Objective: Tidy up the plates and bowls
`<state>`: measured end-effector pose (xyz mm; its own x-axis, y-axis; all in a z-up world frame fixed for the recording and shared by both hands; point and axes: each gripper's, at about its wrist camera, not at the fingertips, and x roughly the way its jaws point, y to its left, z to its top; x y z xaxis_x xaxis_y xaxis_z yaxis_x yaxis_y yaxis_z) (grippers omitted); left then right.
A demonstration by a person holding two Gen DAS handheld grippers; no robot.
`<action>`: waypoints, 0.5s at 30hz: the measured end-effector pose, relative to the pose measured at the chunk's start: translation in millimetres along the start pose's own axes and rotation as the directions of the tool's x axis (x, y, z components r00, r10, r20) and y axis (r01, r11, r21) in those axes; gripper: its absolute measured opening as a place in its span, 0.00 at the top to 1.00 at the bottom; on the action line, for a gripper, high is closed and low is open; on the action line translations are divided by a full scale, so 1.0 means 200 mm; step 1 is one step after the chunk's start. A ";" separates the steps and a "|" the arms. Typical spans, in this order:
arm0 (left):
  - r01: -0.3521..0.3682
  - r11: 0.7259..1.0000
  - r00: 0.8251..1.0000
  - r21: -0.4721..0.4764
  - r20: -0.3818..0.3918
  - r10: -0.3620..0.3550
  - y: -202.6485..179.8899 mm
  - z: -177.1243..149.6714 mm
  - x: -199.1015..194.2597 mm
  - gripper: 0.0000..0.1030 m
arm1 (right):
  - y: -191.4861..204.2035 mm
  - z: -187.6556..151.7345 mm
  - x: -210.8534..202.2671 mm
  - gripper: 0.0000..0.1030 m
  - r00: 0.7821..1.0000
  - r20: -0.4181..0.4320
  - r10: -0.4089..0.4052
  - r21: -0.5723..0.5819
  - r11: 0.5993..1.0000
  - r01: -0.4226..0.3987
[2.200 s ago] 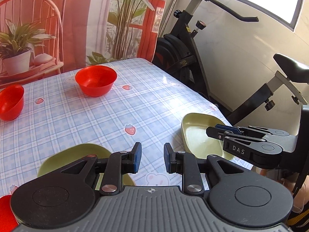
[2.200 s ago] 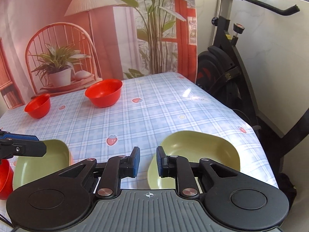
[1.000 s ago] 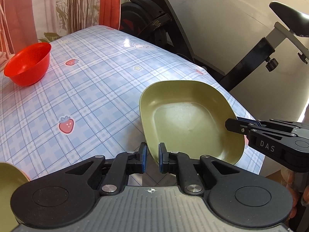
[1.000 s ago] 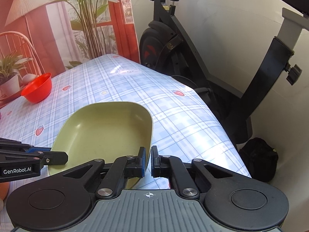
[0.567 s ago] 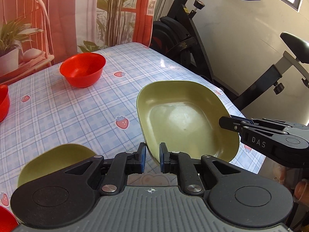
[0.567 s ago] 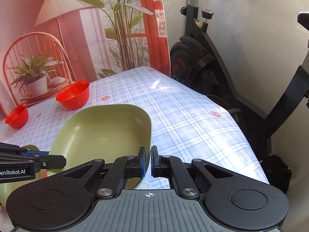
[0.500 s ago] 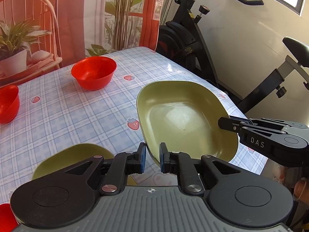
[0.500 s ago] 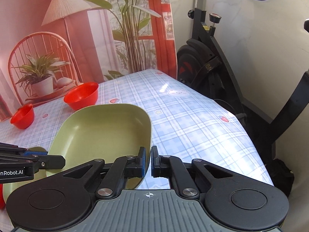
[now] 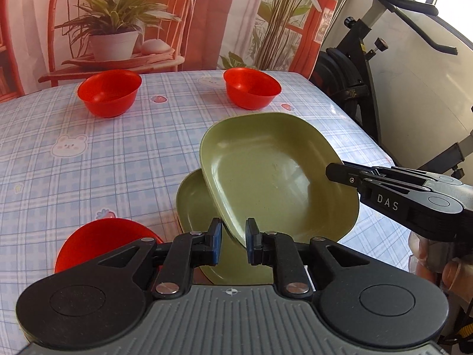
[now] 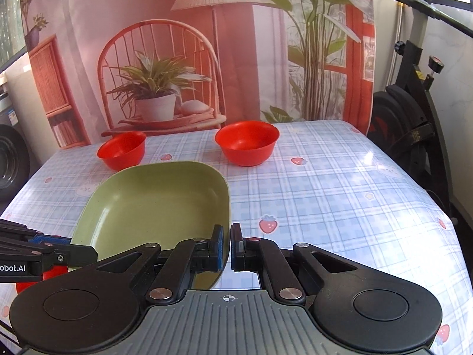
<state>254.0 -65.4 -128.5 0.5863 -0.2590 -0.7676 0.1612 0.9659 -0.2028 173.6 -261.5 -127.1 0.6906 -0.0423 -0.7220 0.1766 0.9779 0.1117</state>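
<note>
A green plate (image 9: pixel 275 174) is held tilted in the air between both grippers. My left gripper (image 9: pixel 232 241) is shut on its near rim. My right gripper (image 10: pixel 230 247) is shut on its right rim, and shows in the left wrist view (image 9: pixel 340 174). The plate also shows in the right wrist view (image 10: pixel 156 204). A second green plate (image 9: pixel 195 204) lies on the table just under the held one, partly hidden. Two red bowls (image 9: pixel 109 91) (image 9: pixel 251 91) stand at the far side. A third red bowl (image 9: pixel 103 239) lies near my left gripper.
The checked tablecloth (image 10: pixel 340 192) covers the table (image 9: pixel 88 162); its right edge drops off near an exercise bike (image 10: pixel 414 112). A printed backdrop with a chair and plants hangs behind the table.
Both grippers closed on the right green plate, lifted it and carried it left. It now hangs over the second green plate. The view swung left, showing both far red bowls.
</note>
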 end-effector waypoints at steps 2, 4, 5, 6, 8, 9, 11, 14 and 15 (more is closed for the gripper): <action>-0.001 1.000 1.000 -0.025 -0.012 0.001 0.03 -0.03 -0.01 0.83 | 0.04 -0.01 0.01 0.96 1.000 -0.013 0.007 -0.017 1.000 -0.007; -0.001 0.999 1.000 -0.038 -0.013 0.000 0.05 -0.06 -0.02 0.83 | 0.06 -0.02 0.02 0.96 1.000 -0.024 0.008 -0.027 1.000 -0.008; -0.001 0.999 1.000 -0.040 -0.014 0.001 0.06 -0.06 -0.02 0.83 | 0.07 -0.03 0.03 0.96 1.000 -0.029 0.007 -0.031 0.999 -0.008; -0.001 0.999 1.000 -0.042 -0.016 0.001 0.06 -0.06 -0.01 0.82 | 0.08 -0.03 0.03 0.96 0.999 -0.034 0.007 -0.033 0.999 -0.008; 0.000 0.999 1.000 -0.041 -0.020 -0.001 0.06 -0.08 -0.01 0.82 | 0.09 -0.04 0.04 0.95 0.999 -0.043 0.004 -0.035 0.999 -0.005; 0.000 0.999 1.000 -0.042 -0.022 -0.001 0.06 -0.08 0.00 0.82 | 0.09 -0.05 0.05 0.95 0.999 -0.049 0.002 -0.035 0.999 -0.004; -0.003 0.999 1.000 -0.045 -0.025 0.002 0.07 -0.10 0.01 0.82 | 0.08 -0.07 0.06 0.95 0.998 -0.060 -0.002 -0.035 0.999 -0.001; -0.007 0.999 0.999 -0.050 -0.033 0.005 0.08 -0.12 0.03 0.82 | 0.08 -0.09 0.10 0.95 0.997 -0.075 -0.011 -0.045 0.999 0.007; -0.007 0.998 0.999 -0.055 -0.040 0.005 0.08 -0.12 0.04 0.82 | 0.09 -0.09 0.10 0.95 0.997 -0.078 -0.011 -0.048 0.999 0.007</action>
<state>241.6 -51.4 -152.3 0.5546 -0.2538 -0.7925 0.1132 0.9665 -0.2303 178.5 -241.8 -152.5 0.6320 -0.0372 -0.7741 0.1478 0.9863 0.0732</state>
